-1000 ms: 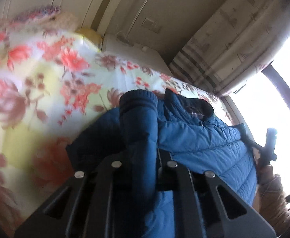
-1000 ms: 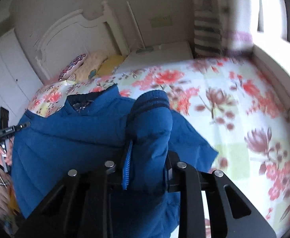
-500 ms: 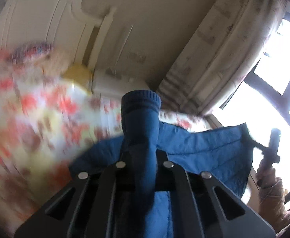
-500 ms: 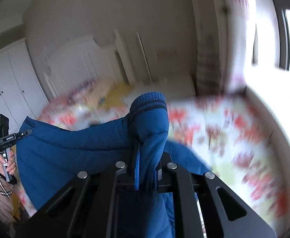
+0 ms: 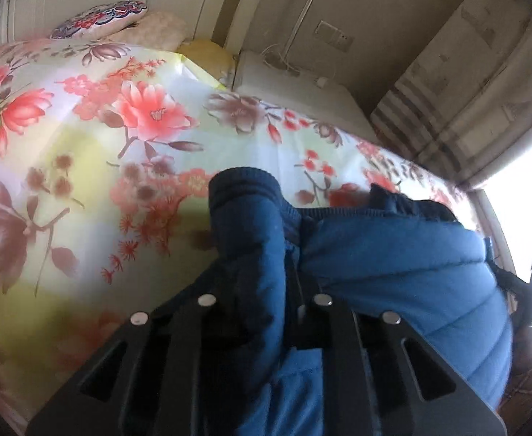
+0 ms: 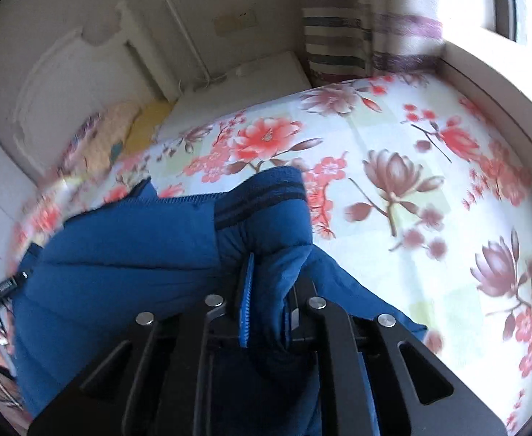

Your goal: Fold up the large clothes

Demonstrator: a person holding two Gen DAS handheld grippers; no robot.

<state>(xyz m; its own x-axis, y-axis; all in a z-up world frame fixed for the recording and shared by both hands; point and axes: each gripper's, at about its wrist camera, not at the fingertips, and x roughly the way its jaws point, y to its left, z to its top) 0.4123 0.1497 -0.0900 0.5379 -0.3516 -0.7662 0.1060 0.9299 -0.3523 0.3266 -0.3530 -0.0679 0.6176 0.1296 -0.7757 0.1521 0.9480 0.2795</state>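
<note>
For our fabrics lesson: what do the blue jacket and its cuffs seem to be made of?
Blue jacket: likely smooth synthetic shell over padding, shown by puffy stitched channels and a slight sheen. Cuffs: ribbed knit, matte, with fine ridges and dark stripes.

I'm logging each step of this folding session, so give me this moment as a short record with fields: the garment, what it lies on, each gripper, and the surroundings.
garment: blue puffer jacket, quilted, with ribbed cuffs
surface: bed with floral sheet
left gripper: shut on a jacket sleeve, jaws have just been opening slightly, sleeve between them
right gripper: shut on the other sleeve
pillows: at the head of the bed
curtain: striped, beside the window
</note>
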